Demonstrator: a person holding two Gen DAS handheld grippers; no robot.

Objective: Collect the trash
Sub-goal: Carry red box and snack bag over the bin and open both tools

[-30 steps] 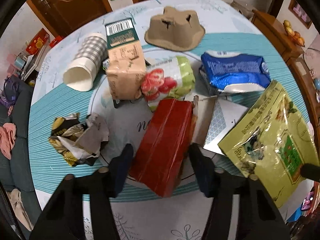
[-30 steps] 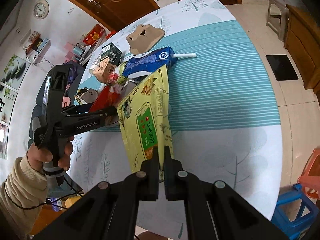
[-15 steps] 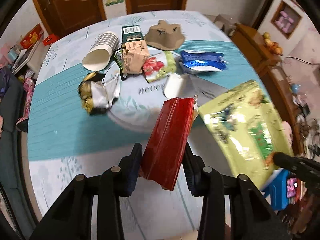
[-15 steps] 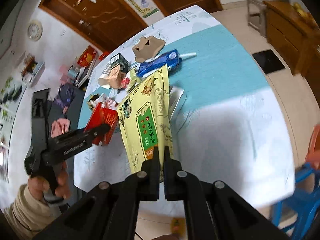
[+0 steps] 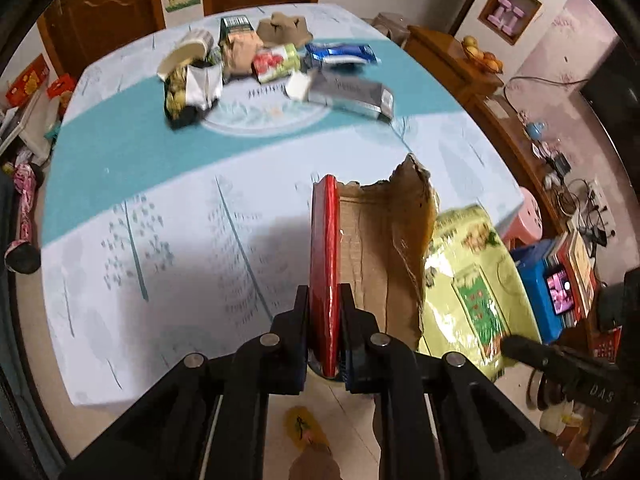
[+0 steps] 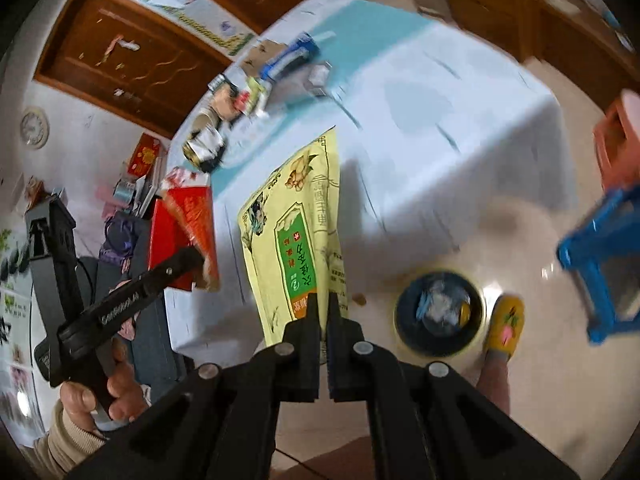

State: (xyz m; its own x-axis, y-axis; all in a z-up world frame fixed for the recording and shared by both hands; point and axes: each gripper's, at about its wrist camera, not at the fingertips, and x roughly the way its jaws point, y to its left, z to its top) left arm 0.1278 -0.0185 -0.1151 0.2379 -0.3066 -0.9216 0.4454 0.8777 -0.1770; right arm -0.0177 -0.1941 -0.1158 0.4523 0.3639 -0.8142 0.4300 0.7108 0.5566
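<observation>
My left gripper (image 5: 324,308) is shut on a flattened red carton (image 5: 325,248) with torn brown cardboard inside, held in the air past the table's near edge; the carton also shows in the right wrist view (image 6: 182,236). My right gripper (image 6: 323,312) is shut on the bottom edge of a yellow-green snack bag (image 6: 296,232), which hangs beside the table over the floor; the bag also shows in the left wrist view (image 5: 468,280). A round bin (image 6: 439,314) with trash inside stands on the floor to the right of the bag.
More trash lies at the far side of the table (image 5: 160,184): a paper cup (image 5: 182,52), crumpled wrapper (image 5: 192,92), brown carton (image 5: 240,46), blue packet (image 5: 342,54), silver packet (image 5: 352,94). A blue stool (image 6: 600,272) and a yellow slipper (image 6: 504,326) are near the bin.
Both grippers have pulled back off the table with their items. The red carton is turned edge-on, the yellow bag hangs over the floor, and the bin has come into view.
</observation>
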